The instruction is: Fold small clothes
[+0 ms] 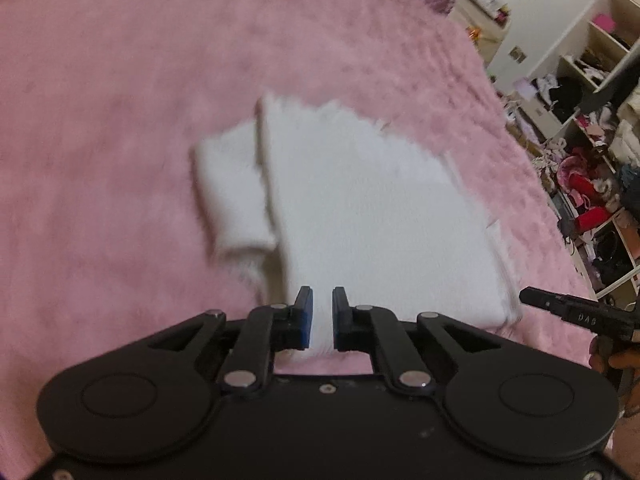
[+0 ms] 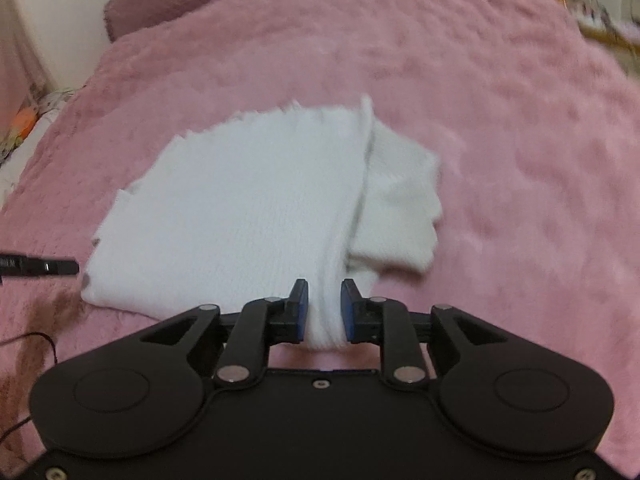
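A small white fuzzy garment (image 1: 360,216) lies partly folded on a pink fleece blanket (image 1: 120,120). My left gripper (image 1: 322,300) is shut on the garment's near edge, with white cloth between its blue pads. In the right wrist view the same garment (image 2: 240,208) spreads out ahead, with a folded flap at its right (image 2: 400,200). My right gripper (image 2: 324,296) is shut on a bunched near corner of it. The right gripper's finger shows at the left view's right edge (image 1: 560,308). The left gripper's finger shows at the right view's left edge (image 2: 40,267).
The pink blanket (image 2: 520,160) covers a bed. A purple pillow (image 2: 168,4) lies at the far end. Cluttered white shelves (image 1: 592,92) with clothes and bags stand beyond the bed's right edge. A thin black cable (image 2: 36,340) lies near the left.
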A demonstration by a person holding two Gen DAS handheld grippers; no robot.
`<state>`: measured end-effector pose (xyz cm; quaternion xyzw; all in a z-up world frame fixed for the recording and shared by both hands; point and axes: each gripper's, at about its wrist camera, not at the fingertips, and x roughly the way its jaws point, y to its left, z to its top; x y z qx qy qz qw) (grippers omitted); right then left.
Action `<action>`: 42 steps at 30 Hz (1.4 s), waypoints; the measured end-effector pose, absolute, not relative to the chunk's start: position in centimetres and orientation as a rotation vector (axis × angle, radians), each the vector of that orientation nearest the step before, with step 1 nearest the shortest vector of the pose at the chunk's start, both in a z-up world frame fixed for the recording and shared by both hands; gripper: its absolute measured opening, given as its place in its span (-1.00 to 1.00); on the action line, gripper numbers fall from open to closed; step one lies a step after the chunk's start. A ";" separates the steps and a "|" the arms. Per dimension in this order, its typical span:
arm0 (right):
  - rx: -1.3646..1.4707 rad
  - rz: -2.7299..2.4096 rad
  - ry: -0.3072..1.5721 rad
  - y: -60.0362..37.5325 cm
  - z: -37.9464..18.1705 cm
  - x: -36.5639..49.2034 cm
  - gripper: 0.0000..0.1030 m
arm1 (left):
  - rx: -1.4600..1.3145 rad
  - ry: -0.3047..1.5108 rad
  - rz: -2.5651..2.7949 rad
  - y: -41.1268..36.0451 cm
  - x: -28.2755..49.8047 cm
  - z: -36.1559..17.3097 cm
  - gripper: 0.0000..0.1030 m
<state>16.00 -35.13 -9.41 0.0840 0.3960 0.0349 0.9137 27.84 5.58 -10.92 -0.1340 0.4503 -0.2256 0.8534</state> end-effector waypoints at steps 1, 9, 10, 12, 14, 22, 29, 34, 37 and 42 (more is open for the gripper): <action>0.153 0.081 0.801 -34.6 -9.2 16.0 -0.64 | -0.278 0.934 -0.485 5.2 27.9 -10.6 -0.88; 0.127 0.101 0.849 -33.0 -10.6 17.5 -0.64 | -0.250 0.993 -0.517 1.9 30.1 -13.2 -0.85; 0.133 0.081 0.869 -33.3 -11.1 17.7 -0.64 | -0.245 1.010 -0.504 1.8 30.3 -13.8 -0.85; 0.151 0.053 0.891 -33.8 -12.1 17.9 -0.64 | -0.243 1.055 -0.466 1.9 30.8 -15.3 -0.85; 0.168 0.045 0.902 -34.1 -13.1 17.8 -0.64 | -0.259 1.076 -0.457 2.4 31.0 -16.7 -0.84; 0.128 0.022 0.869 -32.4 -12.0 17.6 -0.44 | -0.339 1.090 -0.483 4.1 31.4 -16.9 -0.81; -0.039 0.190 0.745 -25.5 -9.4 16.8 -0.16 | -0.311 0.966 -0.418 7.1 33.2 -12.2 -0.48; -0.298 0.338 0.684 -17.2 -10.8 15.9 -0.16 | -0.280 0.941 -0.289 10.2 37.0 -11.5 -0.43; -0.424 0.397 0.649 -13.3 -12.1 15.3 -0.16 | -0.302 0.943 -0.245 11.6 39.1 -11.9 -0.42; -0.552 0.426 0.627 -9.4 -14.1 15.1 -0.16 | -0.393 0.962 -0.242 12.5 42.5 -12.7 -0.41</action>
